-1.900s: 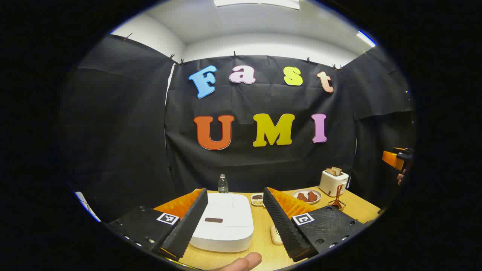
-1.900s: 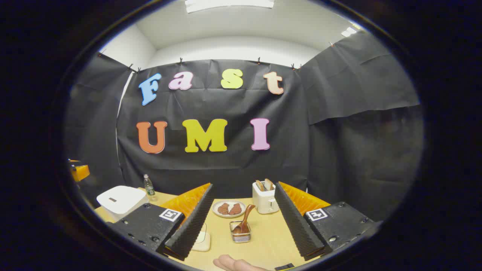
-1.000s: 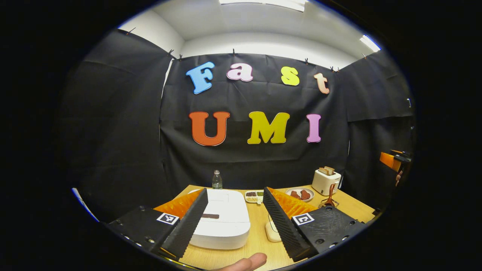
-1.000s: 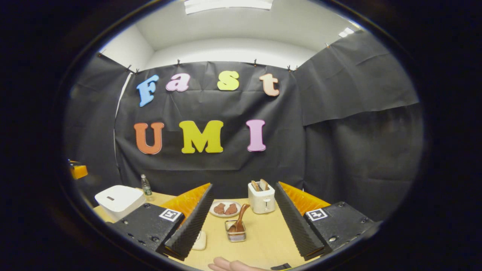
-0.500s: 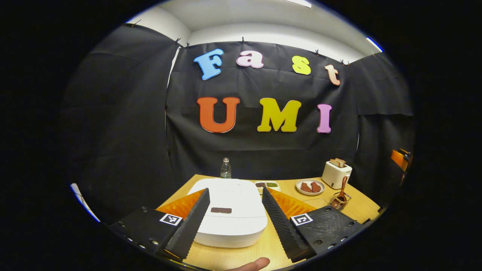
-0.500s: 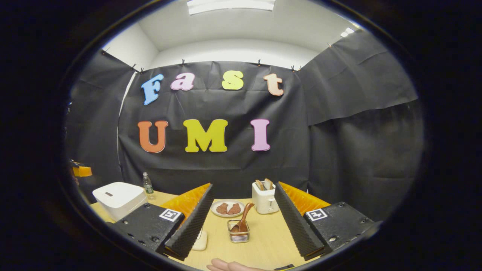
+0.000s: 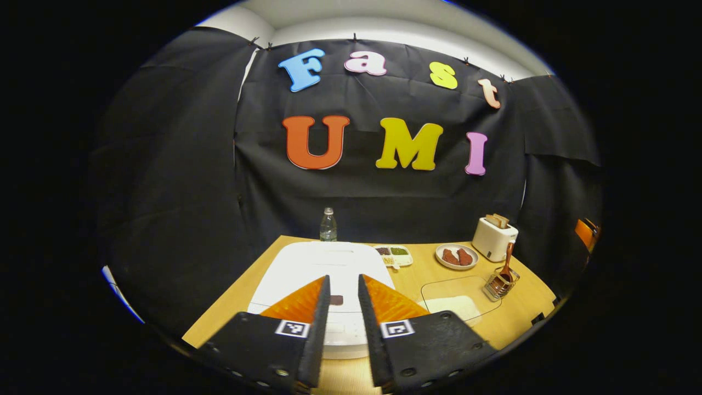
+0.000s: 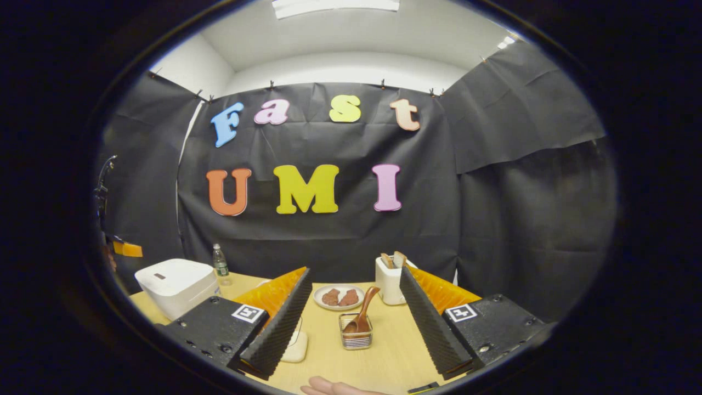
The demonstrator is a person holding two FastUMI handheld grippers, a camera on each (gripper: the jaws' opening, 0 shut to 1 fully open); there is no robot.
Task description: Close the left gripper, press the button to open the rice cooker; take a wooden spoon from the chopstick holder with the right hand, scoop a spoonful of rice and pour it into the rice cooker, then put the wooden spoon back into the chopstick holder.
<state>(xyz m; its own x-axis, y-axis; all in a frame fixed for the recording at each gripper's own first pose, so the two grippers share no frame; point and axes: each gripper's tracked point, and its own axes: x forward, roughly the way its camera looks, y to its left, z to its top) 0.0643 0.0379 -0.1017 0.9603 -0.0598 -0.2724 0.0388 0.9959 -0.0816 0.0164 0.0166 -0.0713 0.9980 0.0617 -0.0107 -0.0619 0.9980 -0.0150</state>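
The rice cooker (image 7: pixel 321 274) sits shut on the near left of the bench (image 7: pixel 417 280), its dark button (image 7: pixel 336 300) now lying right between the left gripper (image 7: pixel 344 285) tips. Over the last half second those jaws have drawn in from wide apart to a narrow slit, nearly clenched and grasping nothing, and the gripper has tipped down over the lid. That reads as the first step almost done; the press itself seems yet to come, though contact is hard to judge. Farther right, the wooden spoon (image 8: pixel 362 314) stands in the chopstick holder (image 8: pixel 355 338), framed by the right gripper (image 8: pixel 355 293), whose jaws remain spread.
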